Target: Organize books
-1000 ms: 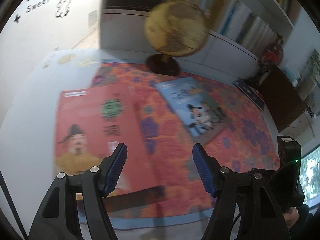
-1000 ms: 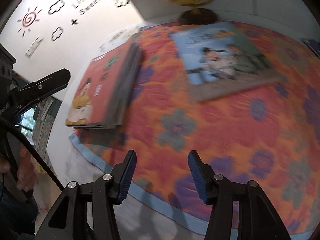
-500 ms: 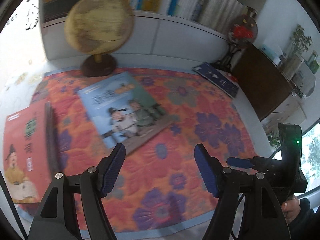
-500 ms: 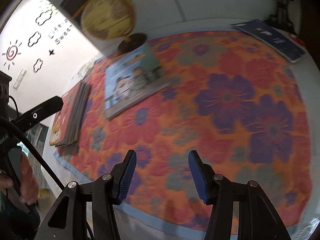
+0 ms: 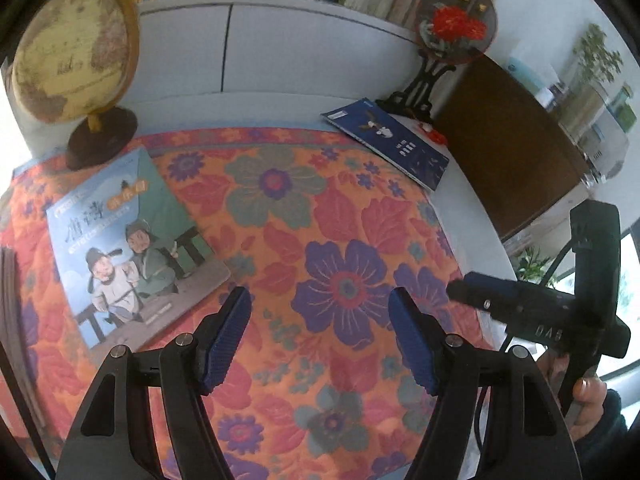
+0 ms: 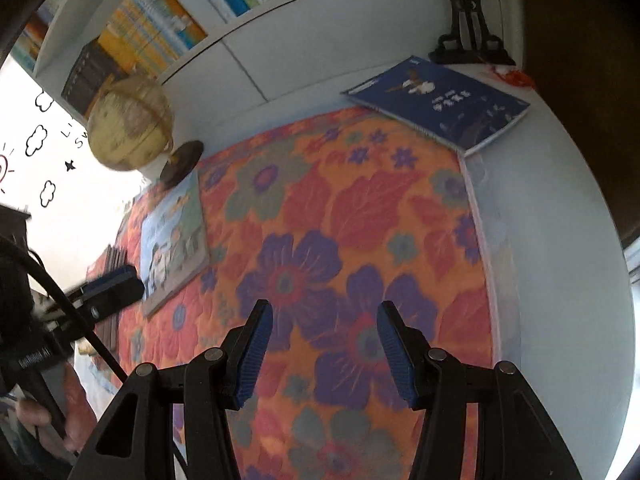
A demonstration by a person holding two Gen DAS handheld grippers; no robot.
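A light blue picture book [image 5: 128,248] lies flat on the floral cloth [image 5: 320,216], left of my left gripper [image 5: 320,336], which is open and empty above the cloth. A dark blue book [image 5: 390,142] lies at the far right corner, partly off the cloth. The edge of a book stack [image 5: 8,280] shows at the far left. In the right wrist view, my right gripper [image 6: 324,350] is open and empty over the cloth; the dark blue book [image 6: 440,104] lies far right, the light blue book [image 6: 174,240] at left, the stack [image 6: 114,256] behind it.
A globe [image 5: 76,52] on a dark base stands at the back left of the table. A round ornament on a black stand [image 5: 452,28] stands at the back right by the dark blue book. A bookshelf [image 6: 180,20] runs behind. A brown cabinet [image 5: 516,148] is at right.
Both grippers swung right, away from the red book stack toward the dark blue book. The stack slid out to the left edge of both views. Both stayed open.
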